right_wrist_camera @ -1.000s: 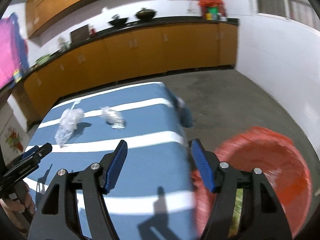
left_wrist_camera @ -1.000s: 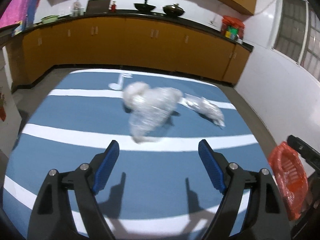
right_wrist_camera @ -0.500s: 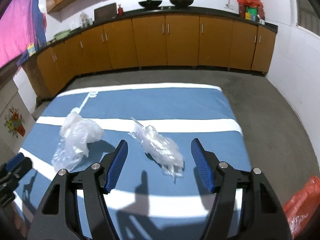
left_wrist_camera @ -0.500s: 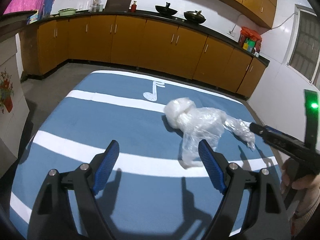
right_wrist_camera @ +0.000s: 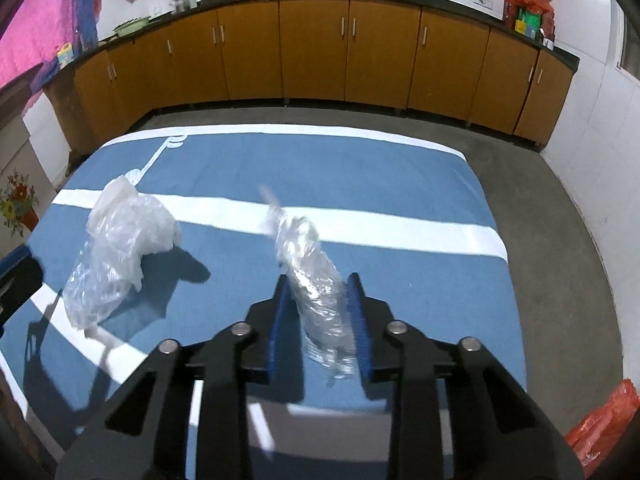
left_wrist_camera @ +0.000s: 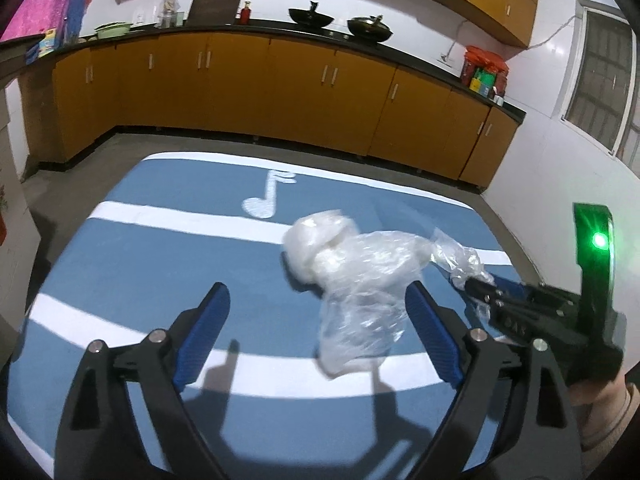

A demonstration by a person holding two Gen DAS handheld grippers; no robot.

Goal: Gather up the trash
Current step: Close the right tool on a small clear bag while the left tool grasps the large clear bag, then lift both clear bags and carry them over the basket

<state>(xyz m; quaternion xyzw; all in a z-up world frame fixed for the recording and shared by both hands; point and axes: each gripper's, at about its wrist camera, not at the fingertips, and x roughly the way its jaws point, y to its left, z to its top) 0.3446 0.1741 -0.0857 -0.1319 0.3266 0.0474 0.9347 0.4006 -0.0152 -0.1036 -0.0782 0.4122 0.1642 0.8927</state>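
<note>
The right claw [right_wrist_camera: 318, 312] has just been closing, and its blue pads now press on the near end of a crumpled clear plastic wrapper [right_wrist_camera: 308, 264], whose long axis runs straight out ahead of the claw, roughly in line with the fingers, the far tip blurred and seemingly raised off the blue-and-white striped counter [right_wrist_camera: 400, 184]. Behind and to the right of this claw, low at the frame's corner, a red bag [right_wrist_camera: 604, 428] sits on the floor, likely where the wrapper should go. The left claw [left_wrist_camera: 318, 336] has just been opening wider and stands spread with nothing between its pads; the larger clear plastic bag [left_wrist_camera: 360, 276] lies just ahead of it, offset toward its right finger [left_wrist_camera: 432, 340], its long axis running from the near end away to a white bunched lump on the left. This claw is the nearer to the bag, so I judge that it needs a small shift to its right before it closes.
</note>
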